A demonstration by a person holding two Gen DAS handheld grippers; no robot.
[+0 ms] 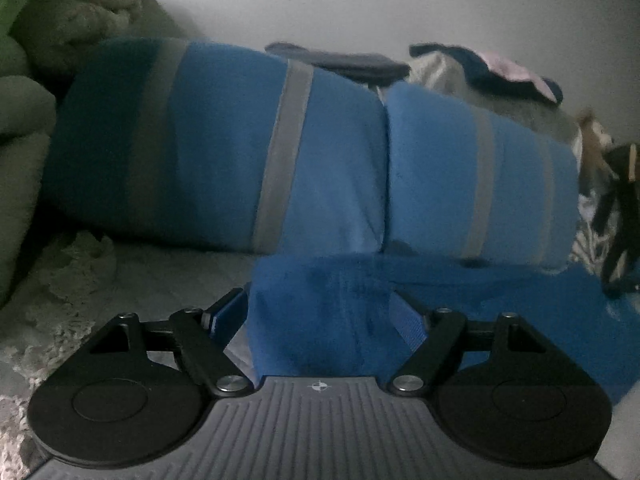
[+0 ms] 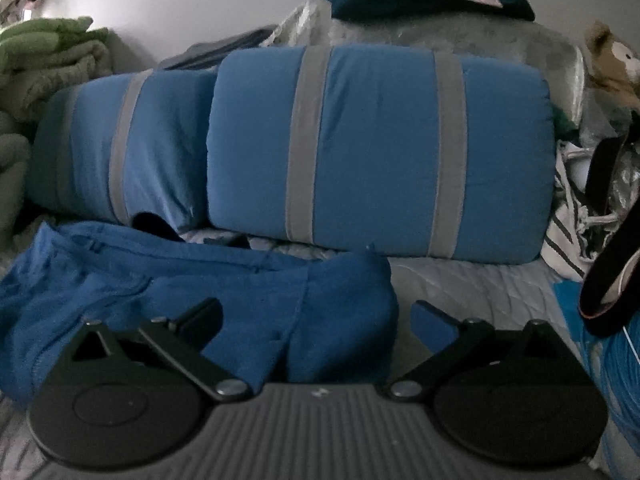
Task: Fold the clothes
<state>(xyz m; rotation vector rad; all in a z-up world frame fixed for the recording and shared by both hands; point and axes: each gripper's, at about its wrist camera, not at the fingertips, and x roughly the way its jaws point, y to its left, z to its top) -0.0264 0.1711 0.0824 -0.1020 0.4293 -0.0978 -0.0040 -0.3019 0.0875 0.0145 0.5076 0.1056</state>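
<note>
Bed (image 2: 472, 280) with a pale quilted cover carries everything; two blue pillows with grey stripes, one (image 2: 380, 152) nearer the right view and one (image 1: 224, 144) further left, lie side by side at the back. Green blanket pile (image 1: 36, 40) sits left of the pillows, a stuffed toy (image 2: 612, 60) to their right. The task's thing, a blue garment (image 2: 248, 292), lies crumpled on the bed just in front of the pillows. Left tongs (image 1: 320, 312) stand open with blue cloth bunched between the fingers, no pinch visible. Right tongs (image 2: 316, 316) also spread wide, garment edge lying between them, not clamped. Judged step: start of a fold, both tongs lining up on the garment's near edge. Next move probably calls for closing on the fabric at two spaced points, then lifting to flatten it. No readable brand, label or writing anywhere.
</note>
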